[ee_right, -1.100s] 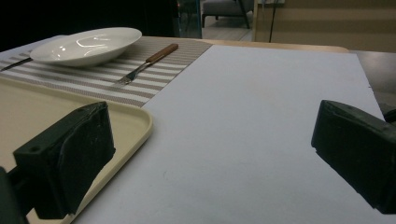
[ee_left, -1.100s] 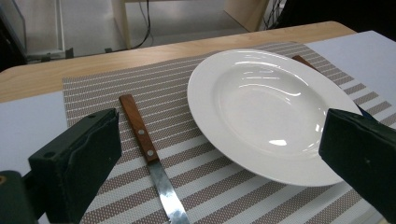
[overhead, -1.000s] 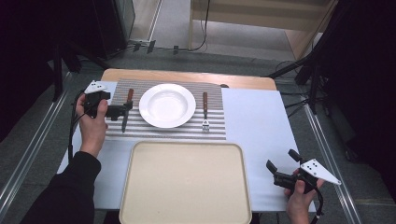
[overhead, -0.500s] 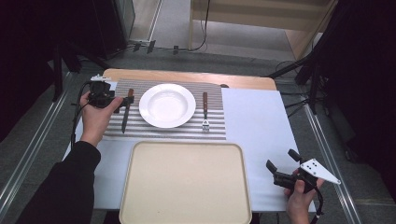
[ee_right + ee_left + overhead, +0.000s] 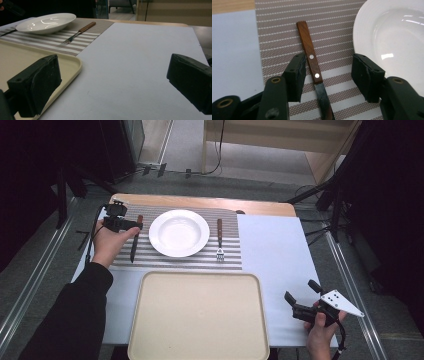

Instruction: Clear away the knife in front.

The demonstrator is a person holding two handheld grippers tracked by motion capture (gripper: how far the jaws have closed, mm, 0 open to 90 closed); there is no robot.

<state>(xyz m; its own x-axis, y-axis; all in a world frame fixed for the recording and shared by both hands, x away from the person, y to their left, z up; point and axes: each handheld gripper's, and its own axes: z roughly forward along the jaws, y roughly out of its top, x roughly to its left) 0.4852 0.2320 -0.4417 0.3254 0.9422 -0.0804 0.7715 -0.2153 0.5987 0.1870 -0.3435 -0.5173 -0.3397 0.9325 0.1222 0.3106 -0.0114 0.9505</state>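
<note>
The left gripper (image 5: 328, 75) is held apart astride the knife (image 5: 313, 68) handle. The right gripper (image 5: 110, 86) is spread wide, the tray (image 5: 72, 65) lying beside its left jaw.

- The counter (image 5: 270, 209) has a pale wooden top, showing along its far edge.
- A grey floor (image 5: 185, 145) stretches beyond it, with black cables (image 5: 218, 150) trailing across.
- Light wooden furniture (image 5: 280, 135) stands at the far side of the room.
- Dark stands (image 5: 335, 205) and deep shadow flank both sides.
- Metal rails (image 5: 35, 280) run along the floor by the counter.
</note>
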